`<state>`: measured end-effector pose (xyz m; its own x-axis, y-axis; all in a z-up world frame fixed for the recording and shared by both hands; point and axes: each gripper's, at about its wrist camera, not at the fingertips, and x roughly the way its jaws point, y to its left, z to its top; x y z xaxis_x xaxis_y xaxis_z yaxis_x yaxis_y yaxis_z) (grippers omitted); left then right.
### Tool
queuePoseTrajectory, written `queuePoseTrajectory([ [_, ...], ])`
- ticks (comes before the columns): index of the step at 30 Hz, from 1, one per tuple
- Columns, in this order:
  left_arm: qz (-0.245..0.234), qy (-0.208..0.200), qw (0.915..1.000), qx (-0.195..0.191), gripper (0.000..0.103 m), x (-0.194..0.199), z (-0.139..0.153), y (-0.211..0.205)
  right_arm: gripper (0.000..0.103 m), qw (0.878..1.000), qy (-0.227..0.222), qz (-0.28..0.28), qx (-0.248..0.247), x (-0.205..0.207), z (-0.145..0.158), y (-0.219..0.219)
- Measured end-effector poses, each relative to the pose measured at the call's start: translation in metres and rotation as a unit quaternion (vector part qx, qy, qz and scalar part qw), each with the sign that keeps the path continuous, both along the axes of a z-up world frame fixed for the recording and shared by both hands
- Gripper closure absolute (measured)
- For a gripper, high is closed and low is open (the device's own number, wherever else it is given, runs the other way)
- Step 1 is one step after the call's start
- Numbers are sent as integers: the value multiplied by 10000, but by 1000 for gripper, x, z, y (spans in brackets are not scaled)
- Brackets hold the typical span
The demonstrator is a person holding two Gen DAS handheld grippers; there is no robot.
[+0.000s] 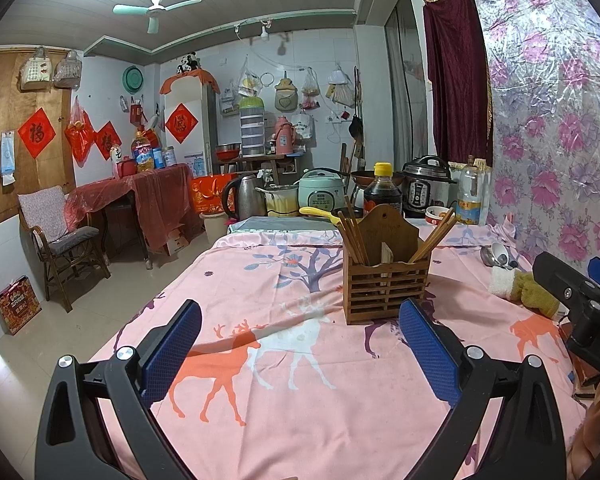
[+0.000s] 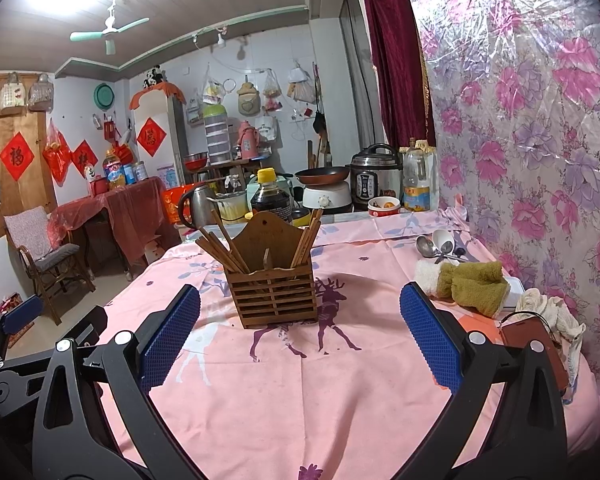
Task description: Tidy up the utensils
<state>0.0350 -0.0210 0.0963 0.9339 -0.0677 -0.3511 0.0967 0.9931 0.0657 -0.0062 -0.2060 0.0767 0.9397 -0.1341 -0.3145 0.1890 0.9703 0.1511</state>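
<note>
A wooden slatted utensil holder [image 1: 386,280] [image 2: 274,288] stands upright mid-table on the pink deer-print cloth [image 1: 300,380]. Several wooden chopsticks [image 1: 352,236] [image 2: 224,246] lean in its left and right compartments. A metal spoon and a white ceramic spoon [image 2: 438,246] lie on the cloth at the far right, also in the left wrist view [image 1: 498,256]. My left gripper [image 1: 300,346] is open and empty, in front of the holder. My right gripper [image 2: 300,338] is open and empty, in front of the holder; its body shows in the left wrist view [image 1: 580,300].
A green-and-white towel [image 2: 468,282] lies right of the holder, with a white cloth [image 2: 548,312] and a brown phone case [image 2: 536,348] near the floral wall. A soy sauce bottle [image 2: 270,198], kettle [image 2: 196,204], rice cookers and oil bottle line the far edge.
</note>
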Motion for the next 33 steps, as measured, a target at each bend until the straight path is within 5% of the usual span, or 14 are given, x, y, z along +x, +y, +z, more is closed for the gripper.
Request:
queuePoseTrajectory([
  [33, -111, 4, 9999, -9, 6, 0, -4, -1, 7, 10000, -11, -3, 3, 0, -1, 0],
])
